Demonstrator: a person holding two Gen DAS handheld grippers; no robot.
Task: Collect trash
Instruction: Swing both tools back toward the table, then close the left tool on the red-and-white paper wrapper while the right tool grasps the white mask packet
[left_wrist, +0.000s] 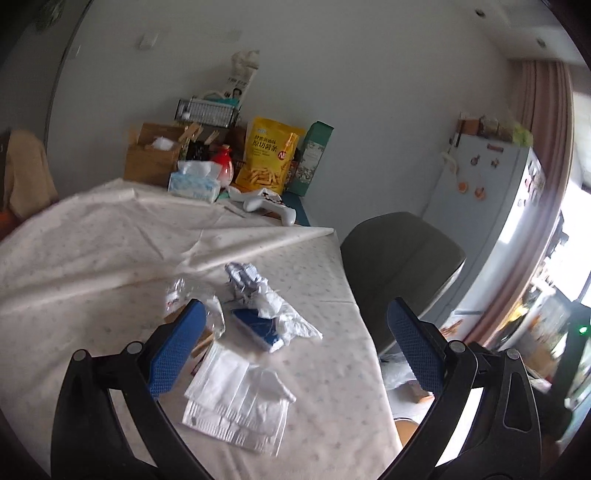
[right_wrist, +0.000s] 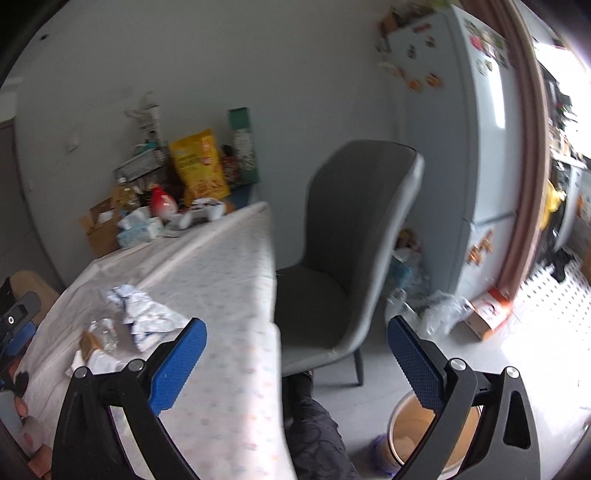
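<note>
White cloth with a faint dotted print covered the table (left_wrist: 92, 258), the biggest thing before me, creased in long folds toward the far end. Beside its right edge stood a grey chair (right_wrist: 351, 236), and past that a pale fridge (right_wrist: 476, 147) stuck with magnets. On the floor by my right side sat a round bin (right_wrist: 410, 439), its tan inside open to view.

At the far end of the table leaned a yellow snack bag (left_wrist: 267, 158), with a tissue box (left_wrist: 194, 181) in front of it and a white game controller (left_wrist: 267, 203) lying near both.

The trash lay in a loose cluster near the table's right edge. Nearest me were flat white paper bags (left_wrist: 236, 402), stacked and overlapping. Just beyond them was crumpled white and blue paper (left_wrist: 266, 295), with a small blue packet (left_wrist: 258, 326) touching its lower edge. To the left of that lay a crushed clear plastic bottle (left_wrist: 181, 293), partly hidden behind my left finger pad.

My left gripper (left_wrist: 295, 343) hung over the cluster with its blue pads spread wide, gripping nothing. My right gripper (right_wrist: 295, 362) was spread just as wide and empty, straddling the table's edge and the chair seat, with the bin below its right finger.
</note>
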